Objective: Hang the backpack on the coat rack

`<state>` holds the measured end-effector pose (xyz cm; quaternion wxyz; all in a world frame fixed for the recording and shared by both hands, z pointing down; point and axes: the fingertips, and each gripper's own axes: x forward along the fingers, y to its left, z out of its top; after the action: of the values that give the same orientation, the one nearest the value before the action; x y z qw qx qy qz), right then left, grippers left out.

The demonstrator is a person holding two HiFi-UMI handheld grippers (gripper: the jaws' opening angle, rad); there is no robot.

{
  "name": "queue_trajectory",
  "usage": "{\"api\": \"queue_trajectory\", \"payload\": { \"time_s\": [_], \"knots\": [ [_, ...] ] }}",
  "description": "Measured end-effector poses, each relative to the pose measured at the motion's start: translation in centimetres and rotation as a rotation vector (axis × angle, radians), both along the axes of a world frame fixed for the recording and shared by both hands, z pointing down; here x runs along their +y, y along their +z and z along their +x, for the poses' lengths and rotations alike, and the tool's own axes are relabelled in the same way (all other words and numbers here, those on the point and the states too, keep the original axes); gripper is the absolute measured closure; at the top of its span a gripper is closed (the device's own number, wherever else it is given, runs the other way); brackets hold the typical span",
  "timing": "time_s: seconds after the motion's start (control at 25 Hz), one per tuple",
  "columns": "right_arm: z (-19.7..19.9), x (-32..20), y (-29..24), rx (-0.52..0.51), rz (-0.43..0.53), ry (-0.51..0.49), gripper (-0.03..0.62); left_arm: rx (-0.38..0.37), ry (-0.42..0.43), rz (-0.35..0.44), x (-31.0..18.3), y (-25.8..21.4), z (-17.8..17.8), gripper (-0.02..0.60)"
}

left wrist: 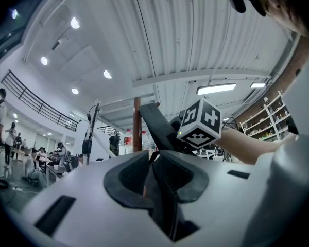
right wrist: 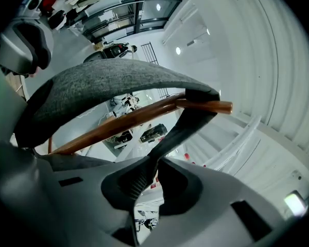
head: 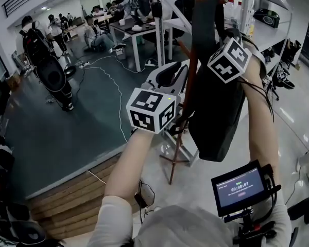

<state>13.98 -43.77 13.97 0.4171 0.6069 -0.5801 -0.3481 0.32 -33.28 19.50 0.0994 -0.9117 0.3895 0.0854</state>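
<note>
Ribbed right tongs (right wrist: 152,163), flat backpack strap (right wrist: 183,125)

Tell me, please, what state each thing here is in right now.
Coat rack, upright.
Backpack, off the floor, hanging against the coat rack.
Strap, lying across the rack's peg near its tip.
Right gripper, shut on the strap.
Left gripper, shut on a second strap.

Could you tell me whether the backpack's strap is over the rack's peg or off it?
Over it: the peg runs through the strap loop, tip showing beyond, with the right gripper shut on the strap.
</note>
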Motion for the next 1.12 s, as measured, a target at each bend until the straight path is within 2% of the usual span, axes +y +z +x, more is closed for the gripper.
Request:
{"api": "queue_trajectory", "payload": {
  "time_s": [0.4, 0.64, 0.8, 0.88, 1.12],
  "knots": [
    [-0.8, 0.8, 0.0, -0.073, 0.114, -0.083, 0.534, 0.003, 0.011, 0.006, 0.6, -0.3, 0.2, 0.512],
    [-1.0, 1.1, 0.1, -0.11, 0.171, -0.148, 0.488, -0.01, 0.01, 0.007, 0.7, 0.2, 0.8, 0.512],
    [-1.9, 1.6, 0.2, -0.183, 0.146, -0.268, 0.416, -0.018, 0.015, 0.022, 0.9, 0.1, 1.0, 0.512],
    [-2.4, 2.2, -0.3, -0.234, 0.145, -0.338, 0.401, -0.018, 0.017, 0.025, 1.0, -0.2, 1.0, 0.512],
    [-4.0, 6.2, -3.5, -0.477, 0.209, -0.62, 0.402, -0.012, 0.023, 0.024, 0.8, -0.1, 0.9, 0.511]
  ]
}}
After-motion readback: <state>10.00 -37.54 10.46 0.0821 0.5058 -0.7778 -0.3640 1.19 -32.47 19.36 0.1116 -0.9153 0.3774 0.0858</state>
